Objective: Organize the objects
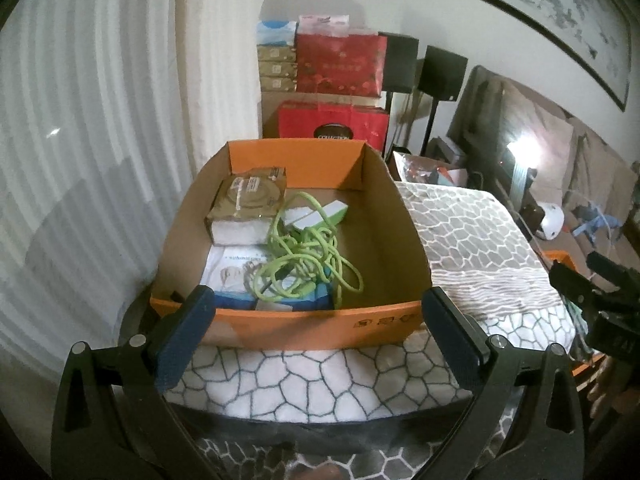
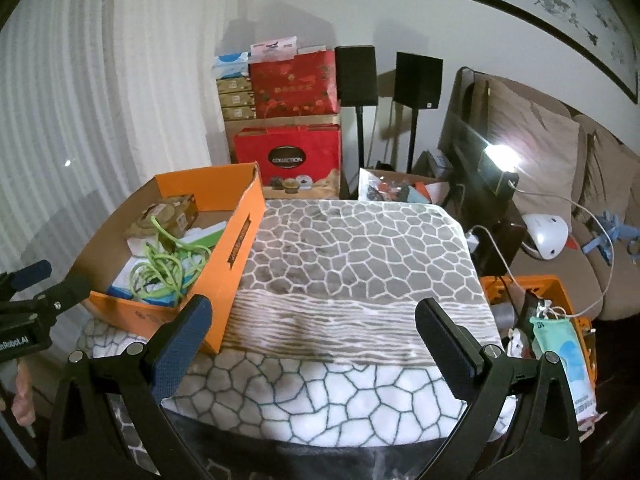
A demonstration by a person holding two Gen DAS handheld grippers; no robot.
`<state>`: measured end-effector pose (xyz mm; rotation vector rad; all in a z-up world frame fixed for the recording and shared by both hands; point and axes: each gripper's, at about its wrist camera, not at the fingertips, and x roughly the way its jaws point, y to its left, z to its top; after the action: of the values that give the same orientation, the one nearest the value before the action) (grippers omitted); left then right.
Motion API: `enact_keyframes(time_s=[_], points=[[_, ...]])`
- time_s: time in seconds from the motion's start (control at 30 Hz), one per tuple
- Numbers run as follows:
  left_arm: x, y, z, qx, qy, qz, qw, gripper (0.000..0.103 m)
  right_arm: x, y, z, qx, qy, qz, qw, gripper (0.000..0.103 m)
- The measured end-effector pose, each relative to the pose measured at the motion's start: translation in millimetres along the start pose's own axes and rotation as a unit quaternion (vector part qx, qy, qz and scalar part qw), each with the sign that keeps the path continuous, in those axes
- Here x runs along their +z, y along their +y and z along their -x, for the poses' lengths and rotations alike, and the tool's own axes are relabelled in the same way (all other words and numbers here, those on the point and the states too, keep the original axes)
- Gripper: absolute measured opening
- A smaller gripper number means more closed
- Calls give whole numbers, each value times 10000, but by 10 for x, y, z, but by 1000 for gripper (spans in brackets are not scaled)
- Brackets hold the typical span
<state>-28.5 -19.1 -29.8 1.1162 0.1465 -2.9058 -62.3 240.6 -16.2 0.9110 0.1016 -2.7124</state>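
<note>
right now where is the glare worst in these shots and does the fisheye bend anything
In the left wrist view, a bright lamp blows out to white at the right beside the brown sofa; the white pleated curtain bows in curved bands. In the right wrist view, the same lamp flares, the framed picture edge arcs, and the orange cardboard box stays fairly sharp.

White pleated curtains (image 2: 80, 92) cover the left side beside a pale wall (image 2: 400, 8) bearing a dark-framed picture (image 2: 560, 12). Two black speakers on stands (image 2: 418, 80) stand next to stacked red gift boxes (image 2: 292, 120). A brown sofa with cushions (image 2: 560, 148) sits right, where a small lamp (image 2: 500, 158) glares brightly
</note>
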Motion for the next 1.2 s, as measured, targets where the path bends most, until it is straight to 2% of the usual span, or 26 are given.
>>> enact_keyframes(time_s=[0.1, 0.27, 0.53, 1.2], points=[[-31, 12, 12, -38, -4, 77, 10000, 103, -40, -18, 9, 7, 2, -44, 10000, 102], [-96, -59, 40, 176, -92, -111, 9997, 103, -105, -11, 28, 20, 28, -97, 9999, 102], [-216, -201, 92, 216, -168, -249, 9993, 103, -174, 58, 137, -77, -74, -27, 9999, 102], [-276, -190, 186, 298, -210, -203, 9991, 103, -268, 71, 208, -179, -101, -11, 9998, 102]])
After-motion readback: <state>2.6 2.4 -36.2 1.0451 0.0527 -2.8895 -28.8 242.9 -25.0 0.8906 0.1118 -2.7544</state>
